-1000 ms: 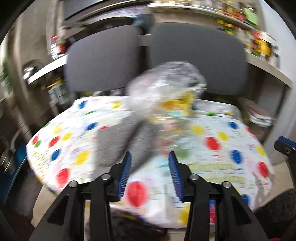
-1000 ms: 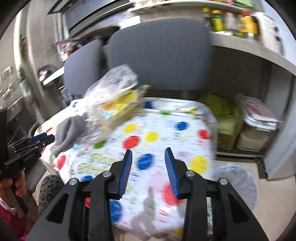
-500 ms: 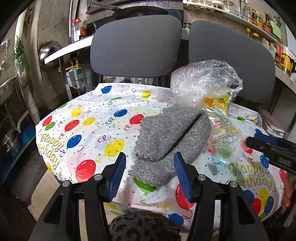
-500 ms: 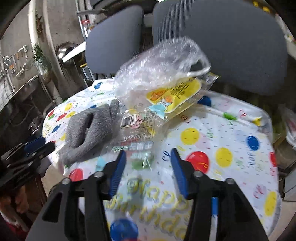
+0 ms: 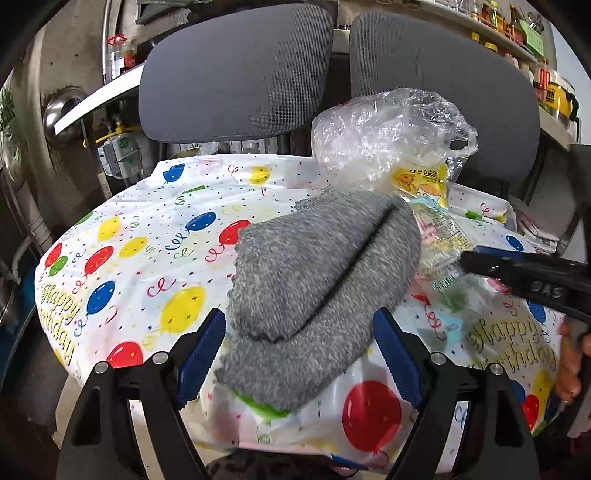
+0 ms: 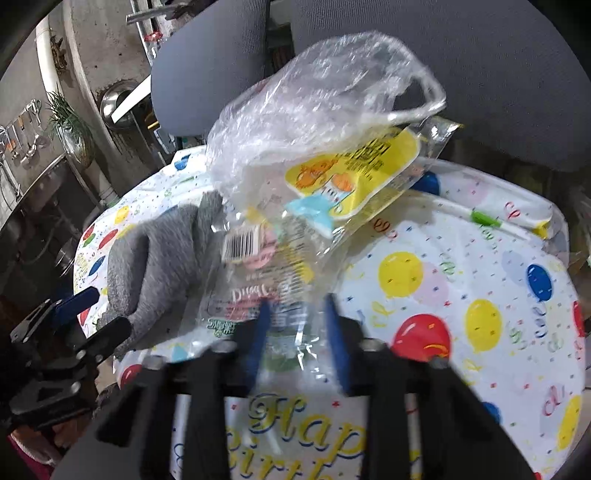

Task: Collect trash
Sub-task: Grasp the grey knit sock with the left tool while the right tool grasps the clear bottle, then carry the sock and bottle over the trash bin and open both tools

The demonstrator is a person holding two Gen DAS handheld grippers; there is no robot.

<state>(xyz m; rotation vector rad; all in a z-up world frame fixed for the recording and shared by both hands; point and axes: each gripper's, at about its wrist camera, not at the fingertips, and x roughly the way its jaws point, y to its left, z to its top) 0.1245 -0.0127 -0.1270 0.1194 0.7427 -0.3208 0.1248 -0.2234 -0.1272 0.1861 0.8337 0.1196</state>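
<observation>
A crumpled clear plastic bag [image 5: 388, 136] [image 6: 314, 99] lies at the far side of the round table. A yellow snack wrapper [image 5: 421, 181] [image 6: 354, 170] and a clear printed wrapper [image 6: 266, 266] [image 5: 443, 236] lie in front of it. A folded grey cloth [image 5: 317, 273] [image 6: 155, 258] lies beside them. My left gripper [image 5: 299, 350] is open, its jaws either side of the cloth's near end. My right gripper [image 6: 295, 325] is open, with the near edge of the clear wrapper between its jaws. It also shows in the left wrist view [image 5: 524, 273].
The table has a balloon-print "Happy Birthday" cover [image 5: 155, 258] [image 6: 461, 295]. Two grey chairs [image 5: 236, 70] [image 6: 461, 74] stand close behind it. Shelves with jars [image 5: 517, 33] run along the back right. A steel bowl [image 6: 118, 103] and a counter are at the left.
Both grippers have moved closer to the table. The left one now straddles the grey cloth. The right one has come down onto the clear wrapper and its jaws have narrowed a little.
</observation>
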